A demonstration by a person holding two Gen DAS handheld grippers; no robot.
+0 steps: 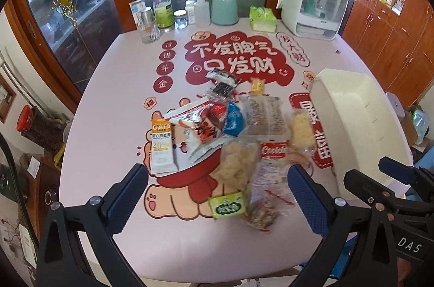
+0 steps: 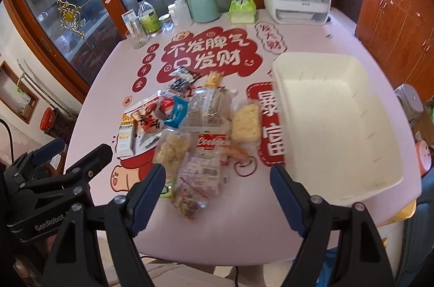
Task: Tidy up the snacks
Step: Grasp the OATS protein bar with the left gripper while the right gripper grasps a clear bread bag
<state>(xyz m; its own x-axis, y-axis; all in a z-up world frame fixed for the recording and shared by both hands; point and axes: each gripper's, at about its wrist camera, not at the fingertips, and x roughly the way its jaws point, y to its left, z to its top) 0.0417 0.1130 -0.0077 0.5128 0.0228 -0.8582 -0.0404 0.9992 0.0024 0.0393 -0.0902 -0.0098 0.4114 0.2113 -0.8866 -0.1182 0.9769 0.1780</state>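
A heap of snack packets lies in the middle of the pink table; it also shows in the right wrist view. It holds an oats bar, a red Cookie pack, a small green pack and clear bags of puffs. An empty white bin stands to the right of the heap, and its wall shows in the left wrist view. My left gripper is open above the near end of the heap. My right gripper is open beside the bin's near left corner.
At the table's far edge stand a glass, bottles, a teal canister, a green tissue pack and a white cabinet box. Wooden cupboards line the right wall. Glass doors are behind the table.
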